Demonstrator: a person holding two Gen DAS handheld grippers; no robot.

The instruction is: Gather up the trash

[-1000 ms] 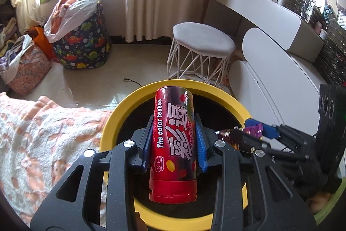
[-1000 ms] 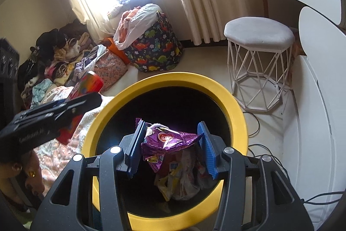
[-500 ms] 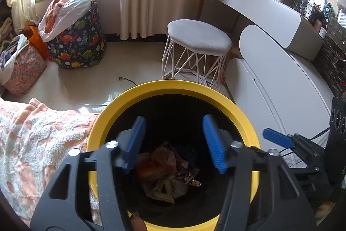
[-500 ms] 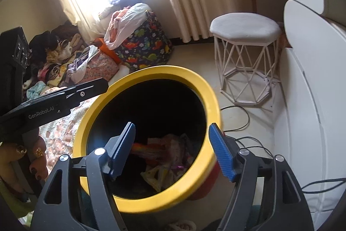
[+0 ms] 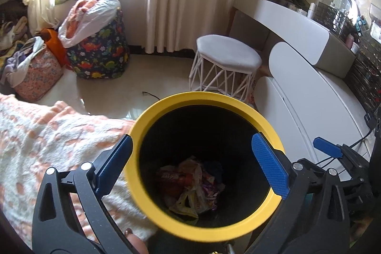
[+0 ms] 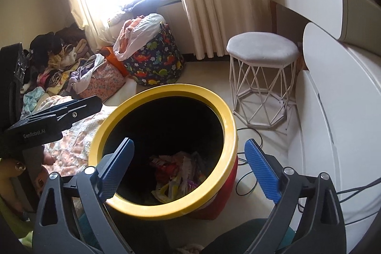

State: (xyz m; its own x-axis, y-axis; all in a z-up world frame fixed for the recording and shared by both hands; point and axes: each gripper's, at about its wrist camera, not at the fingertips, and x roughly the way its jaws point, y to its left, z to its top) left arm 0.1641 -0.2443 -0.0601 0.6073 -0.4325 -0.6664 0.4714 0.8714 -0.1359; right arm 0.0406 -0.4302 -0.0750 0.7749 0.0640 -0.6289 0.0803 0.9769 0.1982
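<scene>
A round bin with a yellow rim [image 5: 202, 97] and a dark inside stands on the floor; it also shows in the right wrist view [image 6: 221, 111]. Crumpled wrappers and snack packs [image 5: 190, 185] lie at its bottom, also seen in the right wrist view [image 6: 176, 173]. My left gripper [image 5: 193, 163] is open and empty above the bin's mouth. My right gripper [image 6: 190, 163] is open and empty above the bin's near right side. The right gripper's blue fingertip [image 5: 326, 149] shows at the right of the left wrist view.
A bed with a peach-patterned blanket [image 5: 47, 135] lies left of the bin. A white wire stool [image 5: 226, 68] stands behind it. A white dressing table [image 5: 297, 44] runs along the right. A dinosaur-print laundry bag [image 5: 97, 49] and clothes piles sit by the window. Cables [image 6: 250, 158] lie on the floor.
Both grippers opened: the left let go of the red snack tube and the right let go of the purple wrapper, and both now lie in the bin. Both grippers have spread wider.
</scene>
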